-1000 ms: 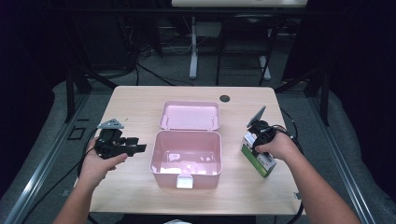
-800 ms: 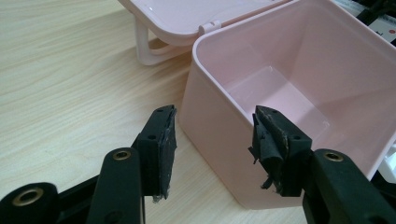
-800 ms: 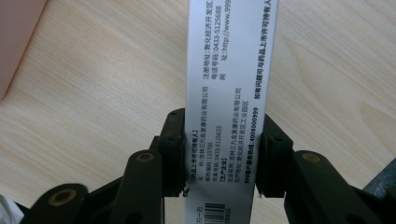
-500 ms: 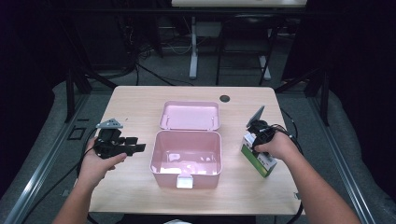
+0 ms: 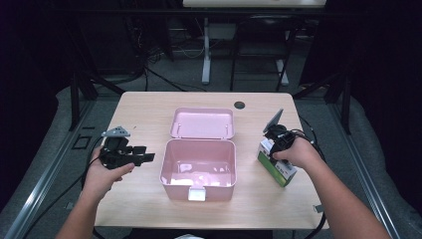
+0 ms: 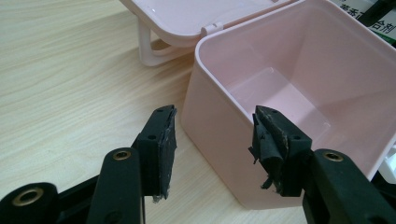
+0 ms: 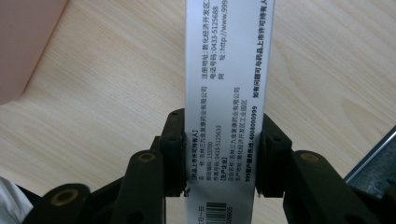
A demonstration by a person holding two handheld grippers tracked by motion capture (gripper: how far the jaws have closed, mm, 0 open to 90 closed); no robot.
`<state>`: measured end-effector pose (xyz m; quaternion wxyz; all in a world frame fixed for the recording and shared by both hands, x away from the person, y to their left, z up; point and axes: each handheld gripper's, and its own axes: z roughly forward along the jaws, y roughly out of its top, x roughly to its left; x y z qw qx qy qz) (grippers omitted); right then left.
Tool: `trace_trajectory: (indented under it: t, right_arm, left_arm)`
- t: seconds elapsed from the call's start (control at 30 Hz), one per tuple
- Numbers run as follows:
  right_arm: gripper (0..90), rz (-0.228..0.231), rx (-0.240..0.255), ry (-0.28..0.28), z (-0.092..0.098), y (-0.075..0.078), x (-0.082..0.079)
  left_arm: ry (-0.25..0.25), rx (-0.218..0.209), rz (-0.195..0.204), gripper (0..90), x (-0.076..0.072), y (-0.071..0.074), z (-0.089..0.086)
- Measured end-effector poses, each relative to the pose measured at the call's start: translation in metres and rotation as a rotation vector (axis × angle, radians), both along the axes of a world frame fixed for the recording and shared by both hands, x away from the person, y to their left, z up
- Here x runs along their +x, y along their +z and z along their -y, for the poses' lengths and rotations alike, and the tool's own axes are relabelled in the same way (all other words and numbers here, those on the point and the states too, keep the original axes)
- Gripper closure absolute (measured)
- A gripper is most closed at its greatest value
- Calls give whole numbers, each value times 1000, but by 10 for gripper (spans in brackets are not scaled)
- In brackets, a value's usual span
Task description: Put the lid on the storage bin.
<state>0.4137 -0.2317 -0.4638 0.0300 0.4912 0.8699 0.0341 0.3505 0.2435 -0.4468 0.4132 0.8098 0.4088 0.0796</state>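
Observation:
A white and green medicine box (image 5: 279,170) stands on the table at the right, and my right gripper (image 5: 272,151) is shut on it from above. In the right gripper view both pads press the box's white printed side (image 7: 229,60) within my right gripper (image 7: 223,135). An open pink plastic box (image 5: 174,189) sits mid-table with its lid (image 5: 202,123) folded back behind it; nothing lies inside. My left gripper (image 5: 147,157) hovers left of it, open and holding nothing. In the left gripper view my left gripper (image 6: 212,122) faces the pink box's near corner (image 6: 219,93).
A dark round cable hole (image 5: 240,105) sits near the table's far edge. A corner of the pink box (image 7: 23,42) lies left of the held medicine box in the right gripper view. Cables trail off both table sides.

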Motion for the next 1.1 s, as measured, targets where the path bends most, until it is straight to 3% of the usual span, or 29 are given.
trace_trajectory:
  t: [0.4, 0.7, 1.1]
  right_arm:
    - [615, 23, -1, 29, -7, 25, -9]
    - [615, 1, -11, 45, -11, 39, -12]
    - [616, 13, -13, 45, -14, 60, -14]
  left_arm:
    - [-5, 6, -2, 495, 0, 0, 1]
    - [-6, 2, 1, 495, 0, 0, 1]
    - [-5, 3, 0, 495, -1, 1, 0]
